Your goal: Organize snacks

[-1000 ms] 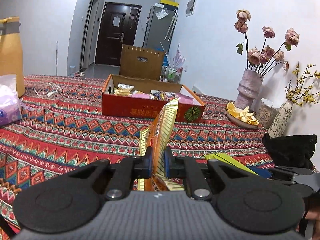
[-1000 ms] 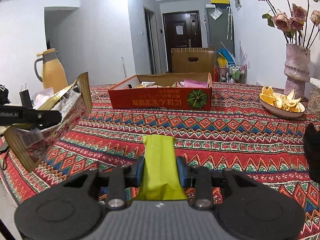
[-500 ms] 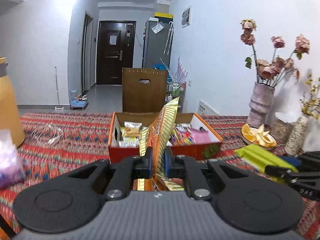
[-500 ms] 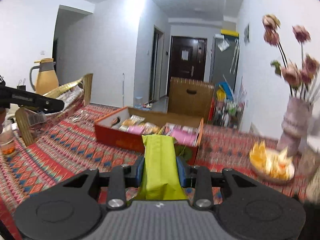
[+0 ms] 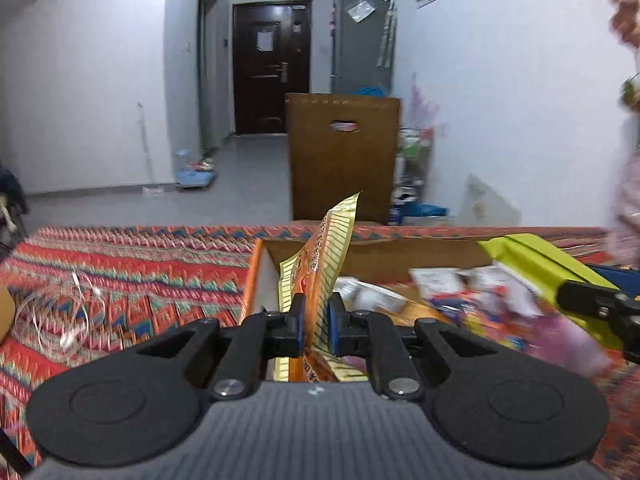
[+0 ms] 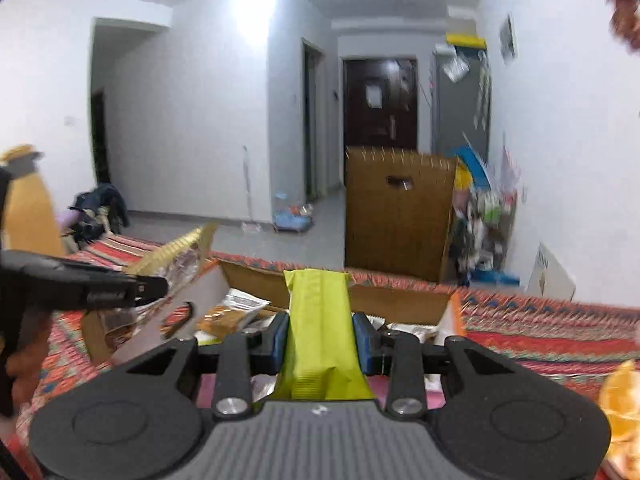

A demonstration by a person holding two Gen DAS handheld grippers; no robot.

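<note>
Both grippers have advanced over the box [image 5: 400, 252]; left gripper [image 5: 314, 320] clenches the orange packet [image 5: 326, 256], right gripper [image 6: 320, 338] the green bar [image 6: 320, 320]. Lowering before release seems wise.

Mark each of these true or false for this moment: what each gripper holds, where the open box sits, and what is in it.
1. The left gripper is shut on an orange-and-gold snack packet. True.
2. The right gripper is empty. False: it is shut on a lime-green snack bar.
3. The cardboard box already holds several snack packets. True.
4. The box sits on a bare wooden table. False: it sits on a red patterned tablecloth.
</note>
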